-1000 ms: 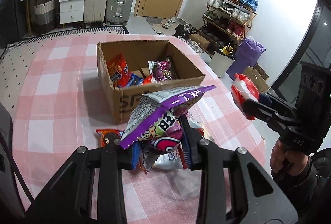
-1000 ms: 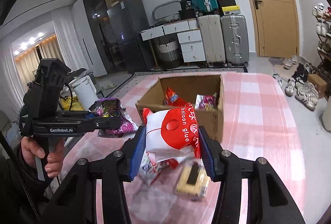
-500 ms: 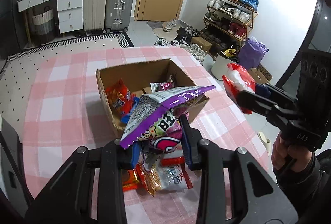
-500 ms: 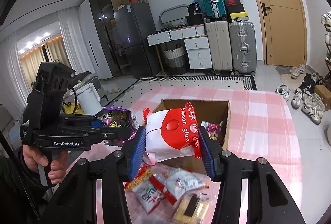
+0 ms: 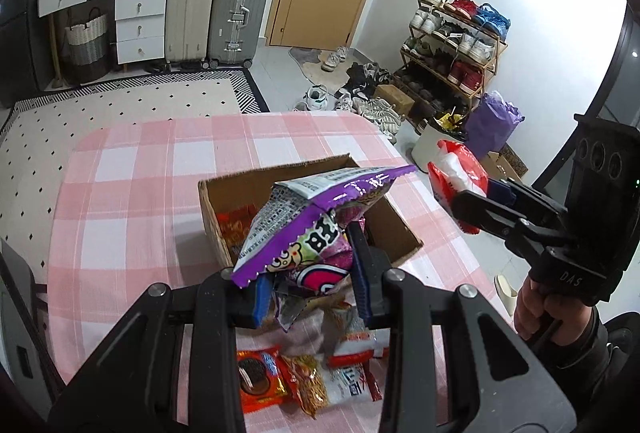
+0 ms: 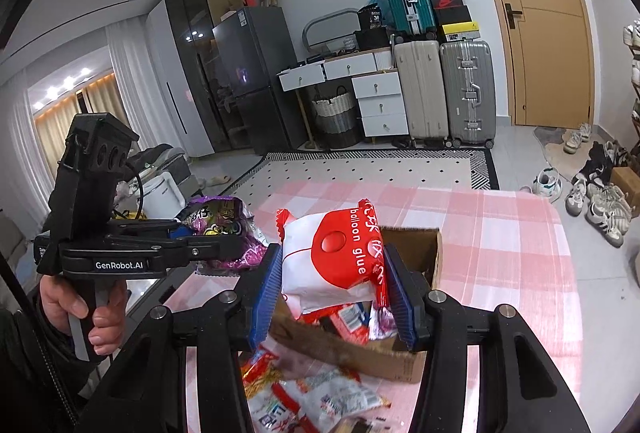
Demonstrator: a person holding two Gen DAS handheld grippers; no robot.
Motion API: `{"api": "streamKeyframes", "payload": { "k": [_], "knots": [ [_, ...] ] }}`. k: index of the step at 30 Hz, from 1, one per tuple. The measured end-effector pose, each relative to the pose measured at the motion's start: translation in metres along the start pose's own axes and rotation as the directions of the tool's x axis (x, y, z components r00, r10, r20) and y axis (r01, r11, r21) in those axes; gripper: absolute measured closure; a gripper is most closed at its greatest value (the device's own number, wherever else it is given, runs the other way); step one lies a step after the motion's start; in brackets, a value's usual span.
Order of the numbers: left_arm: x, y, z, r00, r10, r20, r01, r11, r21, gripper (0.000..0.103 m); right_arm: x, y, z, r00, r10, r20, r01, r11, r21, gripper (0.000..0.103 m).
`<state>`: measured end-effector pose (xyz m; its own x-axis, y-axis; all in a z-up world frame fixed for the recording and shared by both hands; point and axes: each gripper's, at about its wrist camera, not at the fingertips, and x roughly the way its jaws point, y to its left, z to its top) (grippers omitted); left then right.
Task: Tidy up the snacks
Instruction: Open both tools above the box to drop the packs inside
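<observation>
I have both jaws clamped: left gripper [image 5: 308,293] holds the purple bag [image 5: 304,221], right gripper [image 6: 332,297] the red-and-white bag [image 6: 332,261]. Both hang above the box [image 5: 400,233] on the bench [image 5: 132,193], directly ahead below; I judge the left nearer.

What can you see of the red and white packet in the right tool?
The red and white packet is a puffy, glossy plastic pouch, white with a red panel, a red round shape and the words "balloon glue". The right tool clamps its sides between blue pads, holding it in the air over the cardboard box.
</observation>
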<state>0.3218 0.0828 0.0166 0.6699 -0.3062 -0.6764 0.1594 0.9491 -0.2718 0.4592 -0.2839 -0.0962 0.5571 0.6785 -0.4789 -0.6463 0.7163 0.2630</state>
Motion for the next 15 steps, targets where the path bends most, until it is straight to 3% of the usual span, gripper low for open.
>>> {"api": "streamKeyframes", "payload": {
  "k": [7,15],
  "knots": [
    [0.027,0.008,0.014,1.0,-0.007,-0.03,0.007,1.0,-0.004,0.073,0.022,-0.006,0.013,1.0,0.001,-0.011,-0.001,1.0,-0.005,0.053],
    [0.064,0.022,0.013,0.997,-0.007,-0.079,0.005,1.0,-0.021,0.073,0.046,-0.022,0.005,0.999,0.01,-0.048,-0.009,1.0,0.022,0.053]
  ]
}}
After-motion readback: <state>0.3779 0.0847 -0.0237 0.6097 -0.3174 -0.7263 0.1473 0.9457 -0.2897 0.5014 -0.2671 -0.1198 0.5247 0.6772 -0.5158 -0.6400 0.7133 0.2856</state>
